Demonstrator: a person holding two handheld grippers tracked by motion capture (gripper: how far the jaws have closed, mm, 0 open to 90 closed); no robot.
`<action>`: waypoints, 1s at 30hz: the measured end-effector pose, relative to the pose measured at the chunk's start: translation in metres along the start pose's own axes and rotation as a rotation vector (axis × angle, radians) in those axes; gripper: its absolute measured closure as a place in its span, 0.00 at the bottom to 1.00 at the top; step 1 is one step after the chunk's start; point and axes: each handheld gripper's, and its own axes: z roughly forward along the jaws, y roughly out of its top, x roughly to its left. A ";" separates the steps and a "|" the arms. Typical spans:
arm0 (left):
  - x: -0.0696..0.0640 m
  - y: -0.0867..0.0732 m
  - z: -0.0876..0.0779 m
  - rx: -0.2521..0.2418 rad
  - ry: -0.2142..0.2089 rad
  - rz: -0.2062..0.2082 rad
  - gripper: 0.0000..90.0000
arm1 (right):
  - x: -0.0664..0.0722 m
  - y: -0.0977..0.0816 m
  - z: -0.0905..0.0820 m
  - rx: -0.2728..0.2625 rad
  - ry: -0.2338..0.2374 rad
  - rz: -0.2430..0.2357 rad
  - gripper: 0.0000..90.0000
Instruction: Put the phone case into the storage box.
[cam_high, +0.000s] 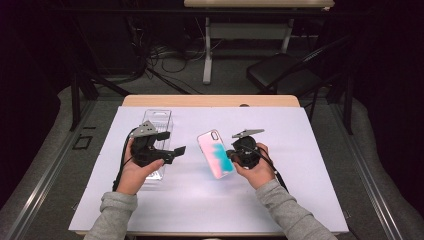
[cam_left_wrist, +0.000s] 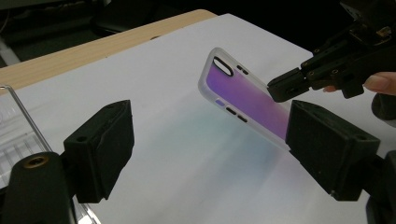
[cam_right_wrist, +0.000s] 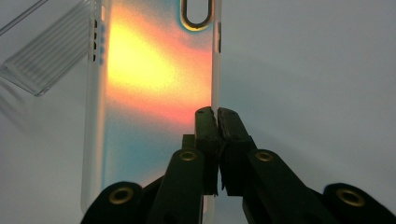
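Above the white sheet (cam_high: 310, 165), an iridescent pink-and-teal phone case (cam_high: 216, 153), frosted rim.

The high view looks down and forward from above my side of the table (cam_high: 320, 150). My left gripper's camera looks low across the white sheet toward two o'clock; my right gripper's sits close behind the phone case (cam_right_wrist: 154, 93), facing twelve. All three share that case.

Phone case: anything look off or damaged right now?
Nothing looks damaged. The phone case is tilted off the white mat, pinched by one long edge in the right gripper. The left gripper is open beside it, over the clear plastic tray.
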 end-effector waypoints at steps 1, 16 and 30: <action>0.000 0.000 0.000 -0.004 -0.002 -0.001 0.17 | 0.000 0.000 -0.001 -0.002 -0.002 -0.002 0.97; -0.006 0.000 0.004 -0.004 -0.018 -0.011 0.18 | 0.005 -0.001 -0.012 -0.088 -0.028 -0.010 0.97; -0.011 -0.002 0.011 0.007 -0.044 -0.033 0.18 | 0.005 -0.006 -0.021 -0.171 -0.043 -0.008 0.97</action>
